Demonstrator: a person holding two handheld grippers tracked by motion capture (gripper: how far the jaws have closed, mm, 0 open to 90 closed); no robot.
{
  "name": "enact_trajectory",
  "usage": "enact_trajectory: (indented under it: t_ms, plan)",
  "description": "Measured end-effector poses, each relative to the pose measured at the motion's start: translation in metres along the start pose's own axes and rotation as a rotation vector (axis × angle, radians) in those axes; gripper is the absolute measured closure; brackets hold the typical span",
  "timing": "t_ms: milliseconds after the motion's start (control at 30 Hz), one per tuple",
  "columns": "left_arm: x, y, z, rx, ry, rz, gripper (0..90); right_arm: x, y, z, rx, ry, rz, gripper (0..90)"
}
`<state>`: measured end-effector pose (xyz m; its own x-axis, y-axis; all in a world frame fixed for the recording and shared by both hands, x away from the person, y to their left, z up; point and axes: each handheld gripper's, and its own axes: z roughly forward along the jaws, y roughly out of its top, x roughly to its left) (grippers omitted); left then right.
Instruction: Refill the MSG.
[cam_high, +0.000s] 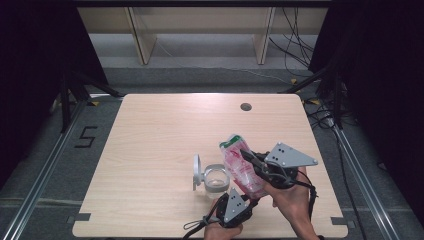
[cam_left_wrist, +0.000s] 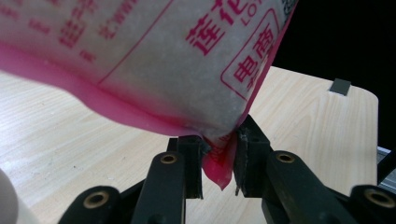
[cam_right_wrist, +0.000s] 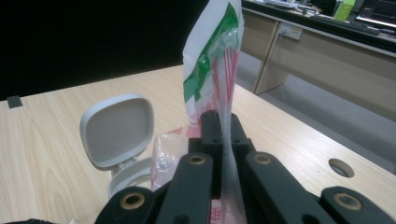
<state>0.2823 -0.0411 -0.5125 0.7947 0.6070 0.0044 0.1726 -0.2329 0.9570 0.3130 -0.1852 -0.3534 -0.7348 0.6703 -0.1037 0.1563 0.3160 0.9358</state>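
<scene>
While both grippers held the pink-and-white printed plastic pouch (cam_high: 241, 167) above the near right part of the pale wooden surface (cam_high: 165, 135), the step in hand looked like emptying it into the clear round container with a grey flip lid (cam_high: 216, 178), which stood open just left of the pouch. The right gripper (cam_high: 252, 159) was clamped fully on the upper flat edge of the pouch, its jaws pressed together with the film between them in the right gripper view (cam_right_wrist: 223, 135). The left gripper (cam_high: 245, 197) pinched the lower pink corner of the pouch (cam_left_wrist: 219, 163), the jaws standing close on either side of that seam.

To do this well, the pouch probably needed to tip so that its open end came over the mouth of the container; which end was open could not be told. The lower corner grip was thin, only the seam tip lay between the pads, so a firm hold there and a slow lift would likely keep it from slipping out. The grey lid (cam_right_wrist: 117, 129) stood upright on the far left side of the container's rim, so approaching from the right seemed safest. Keeping the two grips apart and the film taut would likely help the contents slide instead of bunching. The container sat untouched and light-looking, so the pouch should not have brushed it.
</scene>
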Motion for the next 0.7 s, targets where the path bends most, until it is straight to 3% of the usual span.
enact_trajectory:
  t_ms: [33,133,200,233,333,400,433,533,600,700]
  plan:
    - [0.0,0.001,0.001,0.003,0.007,0.021,74.5,-0.001,0.001,0.003,-0.014,-0.012,-0.047,90.0]
    - [-0.004,0.001,0.004,0.0,0.007,0.041,74.5,0.0,0.003,0.009,-0.005,-0.003,-0.041,90.0]
    - [-0.005,0.001,0.006,-0.008,-0.006,0.018,74.8,0.001,0.004,0.012,0.005,0.006,-0.055,90.0]
    - [-0.004,0.001,0.007,-0.014,-0.009,0.026,74.9,0.002,0.004,0.014,0.008,-0.006,-0.066,90.0]
    - [-0.003,0.0,0.008,-0.018,-0.003,0.012,75.1,0.004,0.004,0.018,0.018,0.009,-0.056,90.0]
    - [-0.002,0.0,0.009,-0.018,0.001,0.013,75.1,0.004,0.006,0.02,0.02,0.004,-0.094,90.0]
    - [-0.002,0.0,0.009,-0.02,0.007,0.005,75.1,0.006,0.006,0.021,0.036,0.013,-0.071,90.0]
    - [-0.002,0.001,0.009,-0.029,0.01,-0.004,75.2,0.007,0.008,0.023,0.034,0.007,-0.099,90.0]
    - [-0.002,0.002,0.01,-0.044,-0.01,-0.027,75.2,0.011,0.01,0.029,0.047,0.016,-0.103,90.0]
    - [-0.001,0.001,0.01,-0.05,-0.006,-0.021,75.2,0.013,0.012,0.031,0.052,0.019,-0.121,90.0]
